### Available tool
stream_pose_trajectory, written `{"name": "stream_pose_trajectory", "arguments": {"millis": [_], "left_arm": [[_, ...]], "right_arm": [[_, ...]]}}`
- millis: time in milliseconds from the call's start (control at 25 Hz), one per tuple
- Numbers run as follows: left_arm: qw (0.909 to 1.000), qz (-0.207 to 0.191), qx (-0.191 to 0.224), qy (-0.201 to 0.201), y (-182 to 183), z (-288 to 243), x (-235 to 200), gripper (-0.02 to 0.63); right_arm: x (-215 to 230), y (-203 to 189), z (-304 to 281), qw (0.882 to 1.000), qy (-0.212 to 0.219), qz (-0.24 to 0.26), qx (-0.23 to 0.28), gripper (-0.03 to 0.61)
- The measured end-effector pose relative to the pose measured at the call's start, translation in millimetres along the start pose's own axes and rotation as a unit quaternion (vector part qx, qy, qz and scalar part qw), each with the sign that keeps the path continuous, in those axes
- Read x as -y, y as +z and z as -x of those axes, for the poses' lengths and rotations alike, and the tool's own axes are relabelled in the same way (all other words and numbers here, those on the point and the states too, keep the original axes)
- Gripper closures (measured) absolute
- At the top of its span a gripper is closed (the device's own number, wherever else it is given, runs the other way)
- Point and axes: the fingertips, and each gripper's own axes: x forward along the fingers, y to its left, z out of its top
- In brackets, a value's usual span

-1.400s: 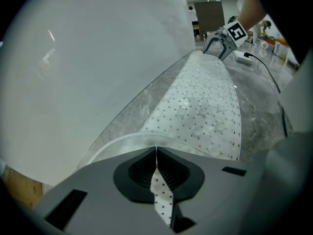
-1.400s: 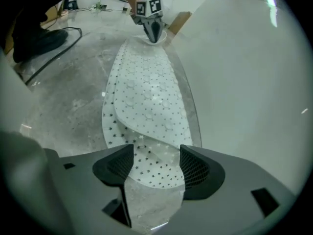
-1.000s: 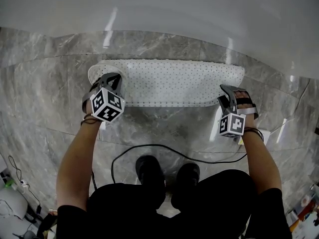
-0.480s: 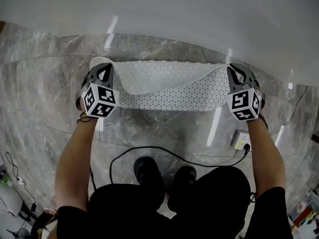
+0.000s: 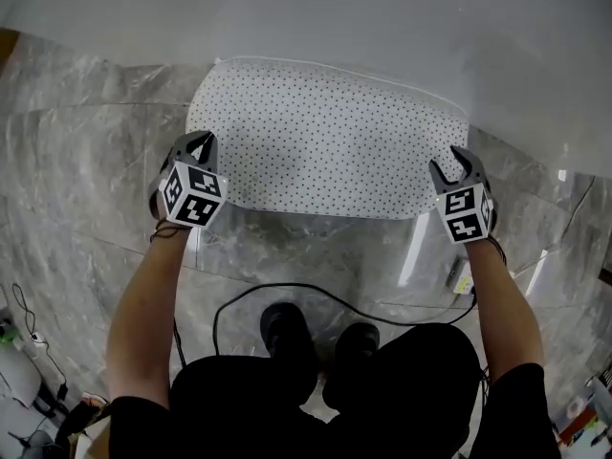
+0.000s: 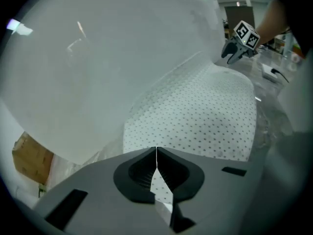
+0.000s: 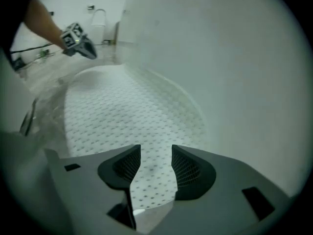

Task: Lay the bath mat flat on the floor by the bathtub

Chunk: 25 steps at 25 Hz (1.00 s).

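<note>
The white dotted bath mat (image 5: 325, 142) is spread open on the grey marble floor, its far edge against the white bathtub (image 5: 335, 17). My left gripper (image 5: 196, 142) is at the mat's near left corner, and in the left gripper view its jaws (image 6: 156, 153) are shut on a thin edge of the mat (image 6: 205, 116). My right gripper (image 5: 457, 161) is at the near right corner. Its jaws (image 7: 156, 153) have just been opening; the mat's corner (image 7: 122, 111) lies between them and the pads do not press on it.
A black cable (image 5: 316, 285) loops over the floor in front of the person's black shoes (image 5: 287, 328). A white power strip (image 5: 461, 277) lies by the right forearm. A cardboard box (image 6: 29, 155) stands beside the tub's end. Marble floor (image 5: 76, 161) stretches away to the left.
The mat was a folded strip a second ago; both grippers lifted its near edge and drew it back, and it now lies unfolded. The right jaws stand apart now.
</note>
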Motion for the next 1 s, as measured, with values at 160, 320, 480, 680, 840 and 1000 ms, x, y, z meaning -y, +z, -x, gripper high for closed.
{"name": "stream_pose_trajectory", "arguments": {"millis": [160,320,480,680,840,1000], "left_arm": [[0.9929,-0.08,0.002,-0.088,-3,-1,74,0.574],[0.977,-0.103,0.015,-0.186,4,4,139,0.483],[0.9582,-0.095,0.018,-0.269,8,12,184,0.425],[0.947,-0.134,-0.003,-0.292,-5,14,207,0.397],[0.9433,-0.148,-0.019,-0.297,-12,12,215,0.394],[0.9397,-0.157,-0.021,-0.303,-13,12,222,0.388]], "right_arm": [[-115,-26,12,0.974,0.164,0.155,-0.005,0.365],[-156,-46,14,0.952,0.203,0.228,-0.022,0.365],[-156,-57,9,0.951,0.223,0.21,-0.045,0.362],[-156,-66,5,0.95,0.203,0.233,-0.048,0.318],[-170,-73,12,0.939,0.216,0.265,-0.027,0.49],[-171,-75,13,0.942,0.193,0.273,-0.02,0.52]]}}
